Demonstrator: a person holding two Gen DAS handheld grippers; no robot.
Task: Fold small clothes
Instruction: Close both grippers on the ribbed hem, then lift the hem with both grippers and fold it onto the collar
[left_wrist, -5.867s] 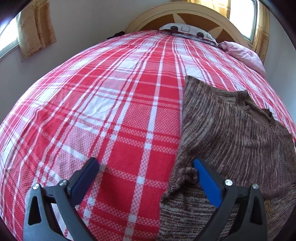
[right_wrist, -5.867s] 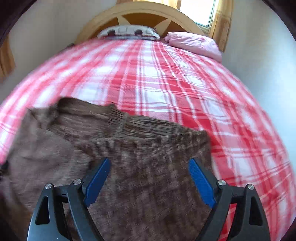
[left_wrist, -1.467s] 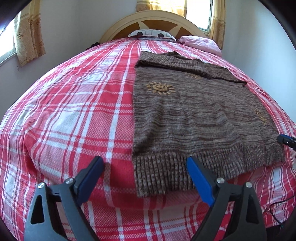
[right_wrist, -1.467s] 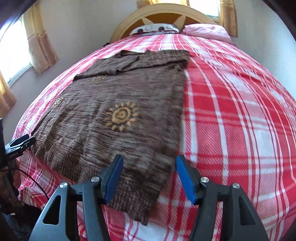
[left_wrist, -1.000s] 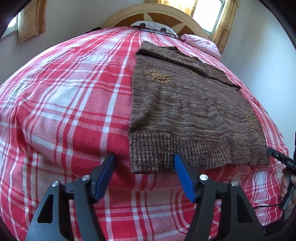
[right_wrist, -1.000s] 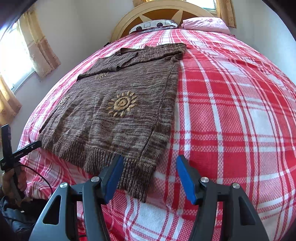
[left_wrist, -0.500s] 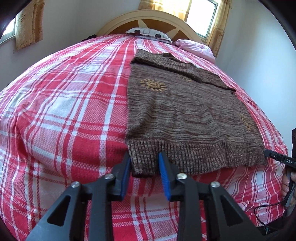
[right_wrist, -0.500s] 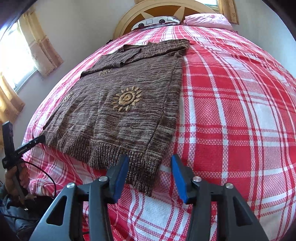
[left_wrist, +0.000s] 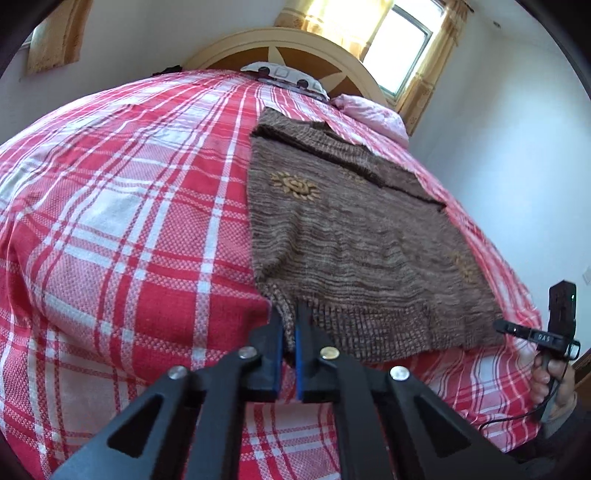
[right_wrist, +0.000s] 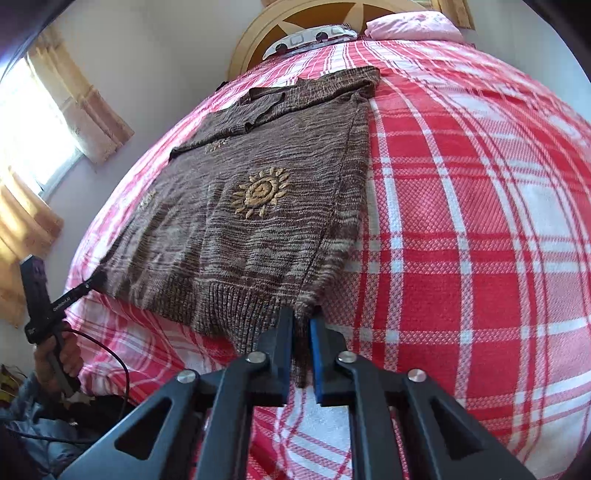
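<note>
Red-and-white plaid bedspread (left_wrist: 122, 229) under a brown knit sweater (left_wrist: 354, 236), spread flat with sun motifs up and ribbed hem at the near bed edge. Left gripper (left_wrist: 289, 325) clamped on the hem's left corner, right gripper (right_wrist: 302, 326) clamped on the right corner. Beyond, wooden headboard (left_wrist: 295, 46), pink pillow (left_wrist: 369, 110), curtained window (left_wrist: 402, 40).

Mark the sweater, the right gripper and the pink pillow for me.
sweater (right_wrist: 258, 236), right wrist view, on its knit body below the sun motif.
right gripper (right_wrist: 302, 325), right wrist view, at its fingertips pinching the hem corner.
pink pillow (left_wrist: 373, 112), left wrist view, on its top.
</note>
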